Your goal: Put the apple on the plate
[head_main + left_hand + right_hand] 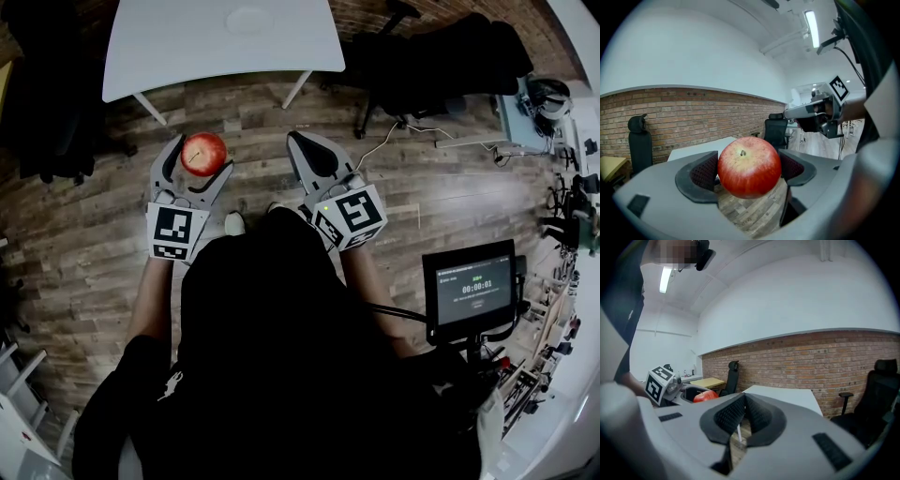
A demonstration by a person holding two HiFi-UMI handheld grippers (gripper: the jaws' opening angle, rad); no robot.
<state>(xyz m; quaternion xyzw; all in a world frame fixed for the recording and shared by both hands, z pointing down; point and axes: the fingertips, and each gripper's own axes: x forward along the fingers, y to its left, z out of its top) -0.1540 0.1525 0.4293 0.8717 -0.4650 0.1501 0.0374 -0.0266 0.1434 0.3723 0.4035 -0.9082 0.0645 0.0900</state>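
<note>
A red apple [204, 150] is clamped between the jaws of my left gripper [202, 155], held in the air above the wooden floor. In the left gripper view the apple [749, 166] fills the gap between the dark pads, stem up. My right gripper [302, 145] is level with it on the right, shut with nothing inside; its pads [754, 416] meet in the right gripper view. A white plate [248, 19] lies on the white table [159, 47] ahead of both grippers, some way off.
A black office chair [412, 56] stands to the right of the table. A small monitor on a stand [473, 286] is at my right side. A cluttered bench [553, 122] runs along the right edge. A brick wall [825, 362] lies behind the table.
</note>
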